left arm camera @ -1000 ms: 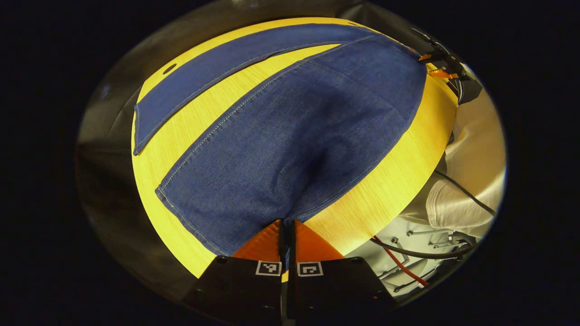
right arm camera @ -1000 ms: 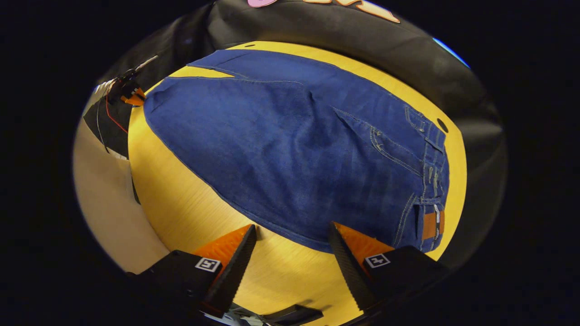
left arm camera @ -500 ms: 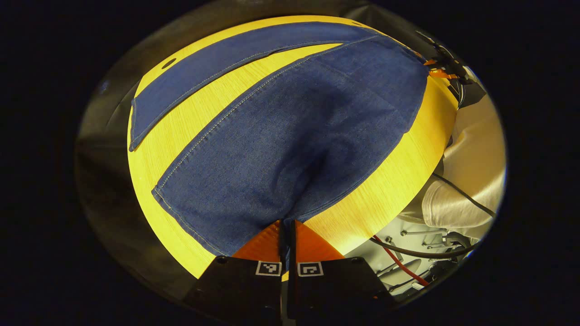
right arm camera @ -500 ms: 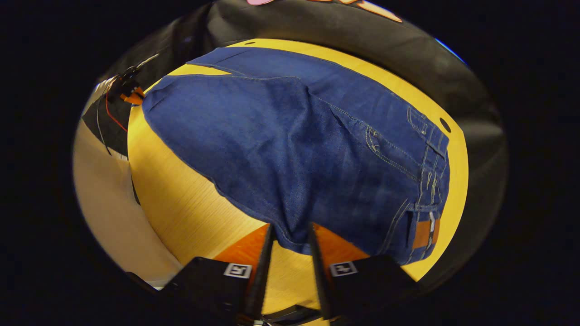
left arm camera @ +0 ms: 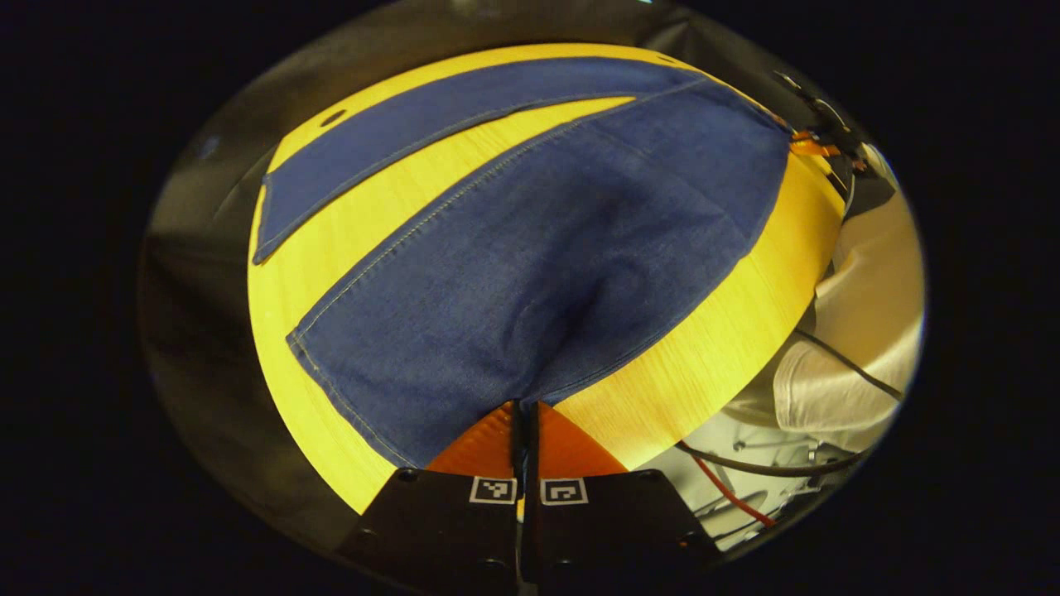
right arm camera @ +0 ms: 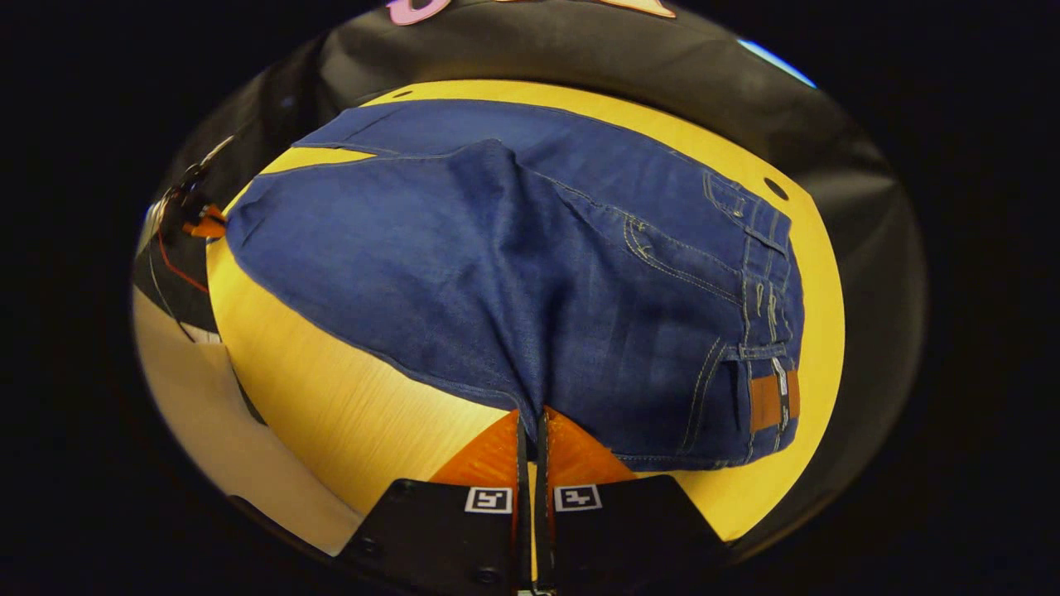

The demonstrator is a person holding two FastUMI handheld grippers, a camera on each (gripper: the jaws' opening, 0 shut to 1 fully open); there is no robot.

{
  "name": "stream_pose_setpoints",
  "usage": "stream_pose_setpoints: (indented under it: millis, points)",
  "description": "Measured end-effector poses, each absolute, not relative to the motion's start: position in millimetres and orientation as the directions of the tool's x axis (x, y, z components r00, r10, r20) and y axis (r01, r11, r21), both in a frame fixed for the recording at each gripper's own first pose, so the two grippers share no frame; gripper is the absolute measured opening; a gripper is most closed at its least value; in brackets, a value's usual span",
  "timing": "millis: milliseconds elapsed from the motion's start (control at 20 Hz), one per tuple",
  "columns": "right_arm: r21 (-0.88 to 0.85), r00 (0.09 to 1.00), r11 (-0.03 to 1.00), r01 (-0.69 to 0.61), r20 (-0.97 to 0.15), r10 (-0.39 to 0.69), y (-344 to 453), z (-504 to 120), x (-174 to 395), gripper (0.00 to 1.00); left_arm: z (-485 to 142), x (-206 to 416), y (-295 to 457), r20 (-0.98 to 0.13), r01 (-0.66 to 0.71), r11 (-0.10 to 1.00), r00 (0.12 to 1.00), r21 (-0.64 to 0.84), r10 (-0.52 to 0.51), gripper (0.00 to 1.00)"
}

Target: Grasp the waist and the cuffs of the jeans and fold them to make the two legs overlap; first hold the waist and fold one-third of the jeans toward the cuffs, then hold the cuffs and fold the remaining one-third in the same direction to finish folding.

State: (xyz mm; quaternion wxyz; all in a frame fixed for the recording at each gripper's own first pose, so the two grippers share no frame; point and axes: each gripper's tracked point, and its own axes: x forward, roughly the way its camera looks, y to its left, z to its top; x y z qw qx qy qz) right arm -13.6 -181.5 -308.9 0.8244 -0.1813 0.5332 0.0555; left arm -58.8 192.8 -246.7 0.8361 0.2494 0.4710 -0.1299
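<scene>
Since a second ago my right gripper (right arm camera: 530, 426) went from wide open over the near edge of the jeans (right arm camera: 530, 273) to clamped on it; cloth now tents up into a ridge from the pinch. Left gripper (left arm camera: 524, 418) hasn't changed: fingers together on the near leg's edge by the cuff.

Left gripper view, left to right: far leg (left arm camera: 431, 132) flat across the yellow table (left arm camera: 704, 348), a strip of bare table, then the near leg (left arm camera: 538, 273) puckered at my grip. Other gripper (left arm camera: 816, 141) sits at the far right corner of the denim, pale sleeve (left arm camera: 845, 372) below it.

Right gripper view: left gripper (right arm camera: 195, 219) far left at the cuff end, waistband (right arm camera: 770, 306) with brown patch (right arm camera: 774, 399) at right.
</scene>
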Motion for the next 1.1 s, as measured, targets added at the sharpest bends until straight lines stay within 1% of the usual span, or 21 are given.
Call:
stream_pose_setpoints:
  millis: [100,150,250,350,400,450,500,550,700,850,1050,1100]
  points:
    - [-0.250,0.431,0.934,-0.255,-0.894,-0.122,-181.4,-309.7,-13.4,0.05,-245.7,-57.6,193.9,-0.812,0.371,0.881,0.584,0.292,0.023,0.00]
    - [-0.244,0.417,0.937,-0.251,-0.900,-0.123,-179.8,-308.1,-16.8,0.03,-245.1,-58.3,194.9,-0.804,0.347,0.892,0.594,0.291,0.031,0.00]
    - [-0.241,0.415,0.940,-0.240,-0.901,-0.125,-179.6,-302.1,-12.8,0.03,-240.0,-58.8,193.3,-0.787,0.321,0.901,0.615,0.294,0.038,0.00]
    - [-0.254,0.442,0.936,-0.244,-0.888,-0.125,-175.9,-290.4,-10.5,0.03,-225.4,-59.3,189.4,-0.761,0.265,0.924,0.647,0.276,0.042,0.00]
    - [-0.259,0.463,0.936,-0.239,-0.877,-0.125,-173.4,-280.8,-6.6,0.03,-213.0,-57.0,187.1,-0.735,0.228,0.938,0.676,0.262,0.041,0.00]
    - [-0.263,0.484,0.937,-0.229,-0.866,-0.125,-170.9,-271.9,-4.3,0.00,-196.8,-51.4,183.3,-0.701,0.191,0.951,0.712,0.245,0.038,0.00]
    - [-0.266,0.507,0.940,-0.213,-0.853,-0.126,-170.2,-261.3,1.1,0.00,-179.4,-43.1,179.1,-0.655,0.158,0.962,0.755,0.224,0.029,0.00]
    - [-0.263,0.520,0.945,-0.193,-0.844,-0.129,-169.8,-253.1,6.2,0.03,-164.6,-32.8,176.7,-0.604,0.122,0.972,0.797,0.199,0.024,0.00]
    - [-0.215,0.597,0.971,-0.102,-0.794,-0.113,-166.2,-221.4,34.8,0.02,-132.5,-9.8,176.5,-0.462,0.012,0.989,0.885,0.149,0.059,0.00]
    - [-0.173,0.649,0.983,-0.052,-0.754,-0.099,-164.4,-192.4,64.1,0.02,-117.7,-4.0,176.1,-0.384,-0.043,0.992,0.919,0.122,0.087,0.00]
    - [-0.215,0.690,0.976,-0.046,-0.713,-0.125,-162.5,-171.2,108.7,0.02,-100.7,10.1,166.6,-0.285,-0.090,0.995,0.953,0.050,0.101,0.00]
    - [-0.225,0.698,0.973,-0.046,-0.704,-0.130,-163.1,-169.1,119.9,0.00,-93.9,11.8,163.2,-0.260,-0.095,0.995,0.960,0.024,0.098,0.00]
